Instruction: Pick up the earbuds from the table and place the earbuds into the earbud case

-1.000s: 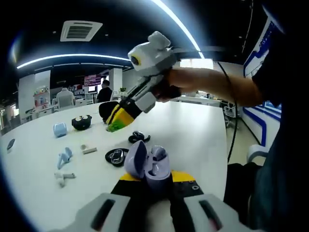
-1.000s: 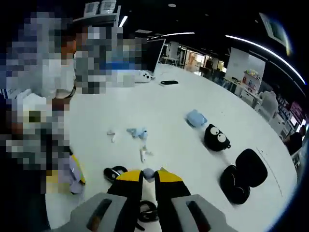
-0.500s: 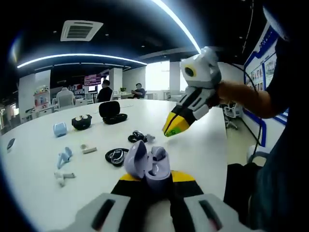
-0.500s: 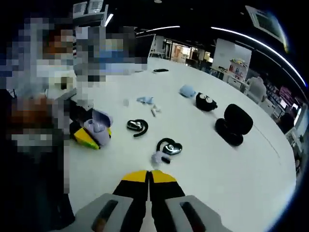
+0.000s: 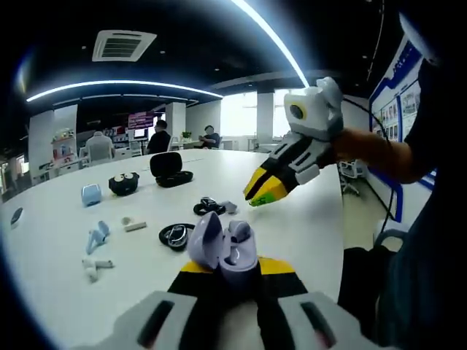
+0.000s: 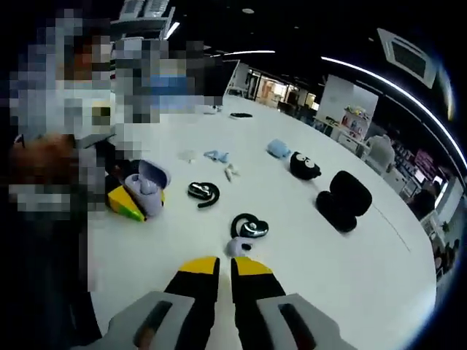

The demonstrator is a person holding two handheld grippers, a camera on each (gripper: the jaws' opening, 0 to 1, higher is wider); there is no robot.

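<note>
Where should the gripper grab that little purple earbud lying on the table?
Probably by its rounded body, coming straight down from above. The purple earbud lies low on the white table, just ahead of the right gripper, and a black ear-hook earbud sits close behind it, so a sideways approach might bump that.

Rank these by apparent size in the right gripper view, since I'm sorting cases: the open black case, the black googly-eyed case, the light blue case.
1. Open black case, clearly largest.
2. Black googly-eyed case.
3. Light blue case, only slightly smaller and farther from the camera, so the last two are uncertain.
</note>
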